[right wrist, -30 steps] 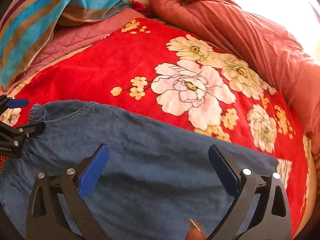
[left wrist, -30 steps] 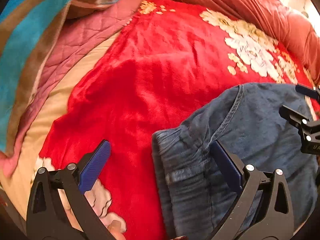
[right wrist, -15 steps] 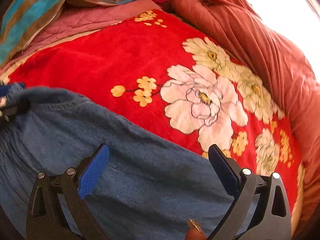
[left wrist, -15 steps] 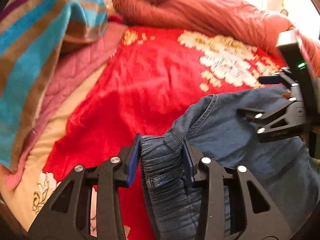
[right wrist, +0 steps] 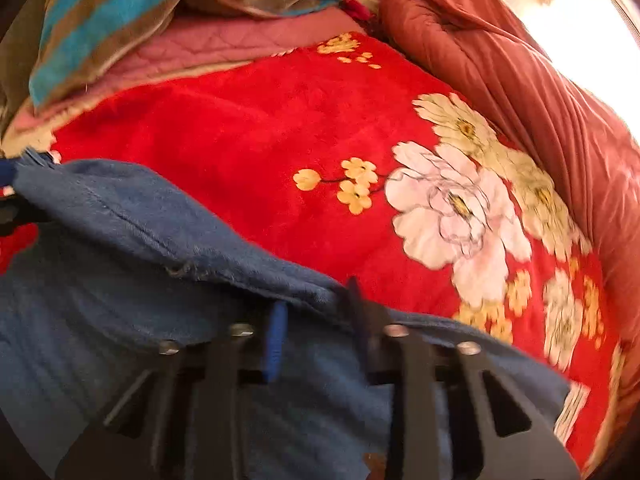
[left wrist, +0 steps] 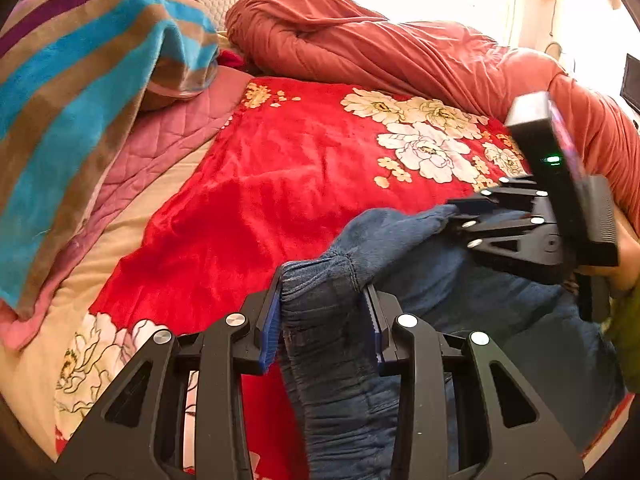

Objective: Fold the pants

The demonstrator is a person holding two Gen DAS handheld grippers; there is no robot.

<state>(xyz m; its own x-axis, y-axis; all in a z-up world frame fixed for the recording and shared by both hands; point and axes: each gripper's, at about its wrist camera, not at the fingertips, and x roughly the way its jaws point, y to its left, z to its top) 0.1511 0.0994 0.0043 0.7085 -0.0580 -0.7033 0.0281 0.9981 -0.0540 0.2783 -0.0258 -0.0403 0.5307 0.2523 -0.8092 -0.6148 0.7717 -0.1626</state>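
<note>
Your left gripper (left wrist: 325, 316) is clamped on the gathered waistband of the pants (left wrist: 500, 308); your right gripper (right wrist: 316, 332) pinches their far edge. The denim hangs between them above the red floral blanket (left wrist: 280, 184).

Strong daylight was admitted from the upper right, where both views were blown out to white. Fisheye bending and dark vignetting were seen at the edges. The right wrist view was smeared by motion blur.
</note>
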